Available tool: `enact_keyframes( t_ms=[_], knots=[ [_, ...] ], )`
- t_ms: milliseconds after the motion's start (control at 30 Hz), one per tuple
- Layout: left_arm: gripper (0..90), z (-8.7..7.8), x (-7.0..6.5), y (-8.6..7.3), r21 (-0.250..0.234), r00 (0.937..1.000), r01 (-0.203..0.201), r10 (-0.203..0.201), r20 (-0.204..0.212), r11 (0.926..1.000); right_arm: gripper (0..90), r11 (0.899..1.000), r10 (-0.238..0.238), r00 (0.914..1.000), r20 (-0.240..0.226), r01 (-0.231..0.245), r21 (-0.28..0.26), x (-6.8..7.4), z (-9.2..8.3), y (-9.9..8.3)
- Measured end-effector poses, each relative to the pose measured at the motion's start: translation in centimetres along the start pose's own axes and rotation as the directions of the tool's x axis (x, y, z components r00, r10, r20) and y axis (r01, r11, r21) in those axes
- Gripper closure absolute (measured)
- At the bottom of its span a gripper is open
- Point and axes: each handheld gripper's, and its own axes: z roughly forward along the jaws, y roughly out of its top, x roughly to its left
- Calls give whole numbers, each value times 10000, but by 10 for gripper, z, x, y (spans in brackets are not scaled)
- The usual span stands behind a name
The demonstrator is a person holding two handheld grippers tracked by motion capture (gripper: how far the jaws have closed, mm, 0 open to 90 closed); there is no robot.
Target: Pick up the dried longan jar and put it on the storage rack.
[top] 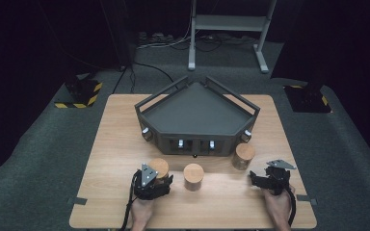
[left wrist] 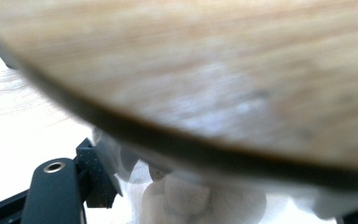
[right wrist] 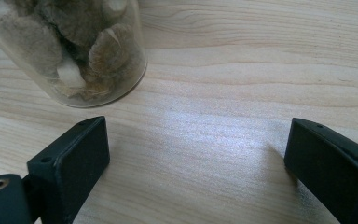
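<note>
Three glass jars with wooden lids stand on the wooden table (top: pixel 120 159). My left gripper (top: pixel 160 180) is shut on the left jar (top: pixel 159 166), its jaws on either side of the glass. In the left gripper view the jar's lid (left wrist: pixel 223 70) looms close and blurred, white lumps (left wrist: pixel 186 196) show under it, and one finger pad (left wrist: pixel 98 182) presses on the glass. The middle jar (top: pixel 193 176) stands free. My right gripper (top: pixel 268 179) (right wrist: pixel 196 154) is open and low over bare table, with the right jar (top: pixel 244 155) (right wrist: pixel 74 51) of brownish dried pieces just beyond its left jaw.
A dark five-sided tray (top: pixel 195 139) with raised rails stands behind the jars in the middle of the table. Bare wood lies to its left and right. The near table edge (top: pixel 192 226) is just under the person's hands. Cables and a metal stand are on the floor beyond.
</note>
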Motion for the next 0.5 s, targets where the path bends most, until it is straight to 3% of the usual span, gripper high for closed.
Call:
enact_keyframes(
  t_ms=[267, 500],
  knots=[
    [259, -4, 1, 3, 98, 9998, 95, -96, 145, 9999, 58, 10000, 3, 10000, 0, -3, 0, 0, 0, 0],
    [260, -11, -3, 19, 171, 9988, 24, -32, 490, 9999, 58, 10000, 3, 10000, 1, -3, 0, 0, 0, 0]
  ],
)
